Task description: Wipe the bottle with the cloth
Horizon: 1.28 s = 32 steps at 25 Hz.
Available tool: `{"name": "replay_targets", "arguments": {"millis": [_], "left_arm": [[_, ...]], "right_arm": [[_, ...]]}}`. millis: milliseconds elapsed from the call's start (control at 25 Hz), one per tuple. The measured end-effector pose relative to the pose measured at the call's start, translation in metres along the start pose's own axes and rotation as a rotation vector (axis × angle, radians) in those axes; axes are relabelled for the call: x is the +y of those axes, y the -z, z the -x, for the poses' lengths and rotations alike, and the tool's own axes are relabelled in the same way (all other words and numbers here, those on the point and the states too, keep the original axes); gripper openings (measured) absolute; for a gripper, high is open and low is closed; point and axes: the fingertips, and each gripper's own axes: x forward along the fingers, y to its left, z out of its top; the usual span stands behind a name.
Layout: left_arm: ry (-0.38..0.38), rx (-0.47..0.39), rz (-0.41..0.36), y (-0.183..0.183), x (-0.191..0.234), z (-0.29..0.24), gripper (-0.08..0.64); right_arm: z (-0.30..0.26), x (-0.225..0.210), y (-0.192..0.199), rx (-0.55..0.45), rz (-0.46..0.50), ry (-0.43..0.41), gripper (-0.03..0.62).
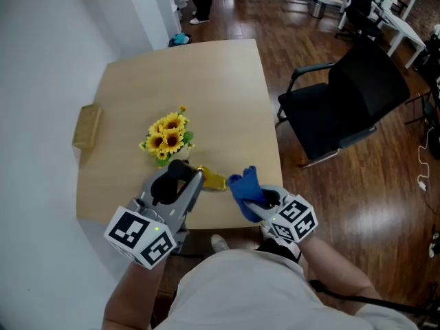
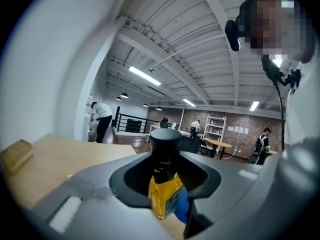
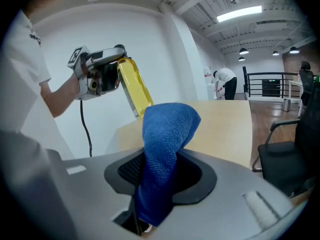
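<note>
Head view | left gripper [image 1: 197, 178] clamps bottle [image 1: 214, 181] | right gripper [image 1: 260, 202] clamps cloth [image 1: 242, 184], seemingly beside bottle

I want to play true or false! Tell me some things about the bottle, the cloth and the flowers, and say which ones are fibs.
1. The left tongs grip a bottle of yellow liquid. True.
2. The cloth in the right tongs is red. False: it is blue.
3. The bottle stands on the table. False: it is held tilted in the air.
4. Sunflowers sit on the table. True.
5. The bottle's cap is white. False: it is black.
</note>
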Motion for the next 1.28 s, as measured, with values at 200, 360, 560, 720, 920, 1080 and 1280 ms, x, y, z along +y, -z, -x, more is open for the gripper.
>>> {"name": "replay_targets", "arguments": {"millis": [200, 360, 560, 720, 920, 1080, 1280], "left_arm": [[-0.091, 0.03, -0.024, 0.021, 0.022, -0.025, 0.152], [-0.196, 0.062, -0.046, 0.051, 0.045, -0.049, 0.152], [-0.307, 0.095, -0.053, 0.098, 0.075, -0.078, 0.152], [-0.381, 0.127, -0.065, 0.133, 0.093, -0.099, 0.152], [-0.455, 0.164, -0.074, 0.167, 0.11, -0.114, 0.152], [-0.502, 0.137, -0.085, 0.175, 0.118, -0.117, 0.152], [-0.546, 0.131, -0.08, 0.178, 0.123, -0.116, 0.161]], "right_arm": [[0.028, -0.015, 0.002, 0.008, 0.037, 0.012, 0.147], [0.059, -0.024, -0.013, -0.018, 0.07, -0.006, 0.147], [0.089, -0.039, -0.028, -0.033, 0.101, -0.017, 0.147], [0.104, -0.062, -0.033, -0.022, 0.099, -0.008, 0.147], [0.117, -0.081, -0.032, 0.015, 0.107, -0.014, 0.147], [0.123, -0.092, -0.031, 0.031, 0.117, -0.022, 0.147], [0.123, -0.097, -0.029, 0.036, 0.124, -0.057, 0.147]]}}
